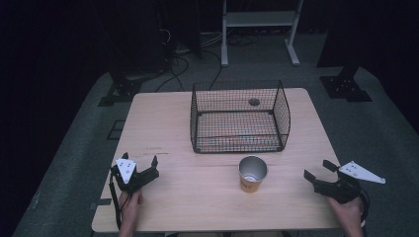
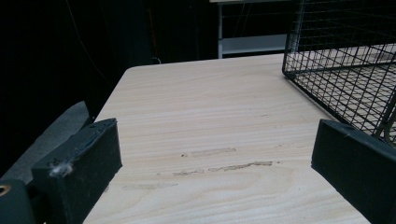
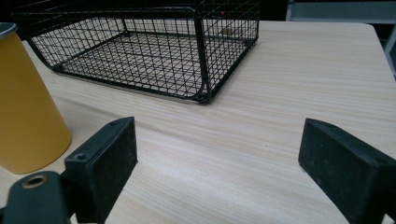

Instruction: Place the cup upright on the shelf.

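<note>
Start position, nothing grasped. Left gripper (image 1: 140, 170) and right gripper (image 1: 316, 176) rest wide open, empty. Likely next: right reaches yellow cup (image 1: 252, 174) near wire basket (image 1: 239, 117).

The light wooden table (image 1: 173, 118) carries a black wire basket (image 1: 240, 117), ahead of both grippers, and a yellow cup (image 1: 252, 174) standing upright between them, nearer the right gripper (image 1: 317, 171).
</note>
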Tool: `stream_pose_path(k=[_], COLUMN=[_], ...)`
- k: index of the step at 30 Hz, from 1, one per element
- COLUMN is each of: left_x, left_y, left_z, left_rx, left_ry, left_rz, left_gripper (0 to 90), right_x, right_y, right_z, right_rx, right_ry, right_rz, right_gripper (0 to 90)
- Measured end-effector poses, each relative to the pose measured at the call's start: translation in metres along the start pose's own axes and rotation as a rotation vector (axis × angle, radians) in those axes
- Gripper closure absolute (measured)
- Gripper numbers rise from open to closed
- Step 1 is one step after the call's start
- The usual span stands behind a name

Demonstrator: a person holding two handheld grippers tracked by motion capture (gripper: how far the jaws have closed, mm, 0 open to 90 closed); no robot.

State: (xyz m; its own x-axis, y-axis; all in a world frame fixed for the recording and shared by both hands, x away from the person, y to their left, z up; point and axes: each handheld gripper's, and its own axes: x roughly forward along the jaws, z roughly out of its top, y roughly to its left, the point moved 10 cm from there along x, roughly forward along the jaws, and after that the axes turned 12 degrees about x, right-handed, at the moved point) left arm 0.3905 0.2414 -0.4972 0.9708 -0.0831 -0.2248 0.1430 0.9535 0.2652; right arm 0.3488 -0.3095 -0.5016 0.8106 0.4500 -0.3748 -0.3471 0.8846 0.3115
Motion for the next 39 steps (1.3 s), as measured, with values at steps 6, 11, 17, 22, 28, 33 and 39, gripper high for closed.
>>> stream_pose_path(k=[6,11,17,22,28,33,39], left_x=[0.000,-0.001,-0.001,-0.002,-0.001,-0.001,-0.001], left_y=[0.000,0.000,-0.001,-0.001,-0.001,-0.001,-0.001], left_z=[0.000,0.000,0.000,0.000,0.000,0.000,0.000], left_rx=[0.001,0.000,0.004,0.005,0.006,0.007,0.007], left_ry=[0.001,0.000,-0.002,-0.004,-0.003,-0.004,-0.004], left_rz=[0.000,-0.001,-0.004,-0.004,-0.004,-0.003,-0.003], left_gripper=[0.8,0.8,0.8,0.8,0.8,0.8,0.8], right_x=[0.001,0.004,0.006,0.006,0.001,-0.002,-0.005], right_y=[0.003,0.013,0.030,0.040,0.052,0.061,0.073], right_z=[-0.002,-0.002,-0.001,0.001,-0.002,-0.004,-0.004], right_rx=[-0.010,-0.022,-0.065,-0.083,-0.103,-0.127,-0.150], right_ry=[0.013,0.018,0.028,0.034,0.046,0.058,0.068], right_rz=[0.005,0.027,0.050,0.069,0.099,0.112,0.139], right_gripper=[10.9,10.9,10.8,10.8,10.8,10.8,10.8])
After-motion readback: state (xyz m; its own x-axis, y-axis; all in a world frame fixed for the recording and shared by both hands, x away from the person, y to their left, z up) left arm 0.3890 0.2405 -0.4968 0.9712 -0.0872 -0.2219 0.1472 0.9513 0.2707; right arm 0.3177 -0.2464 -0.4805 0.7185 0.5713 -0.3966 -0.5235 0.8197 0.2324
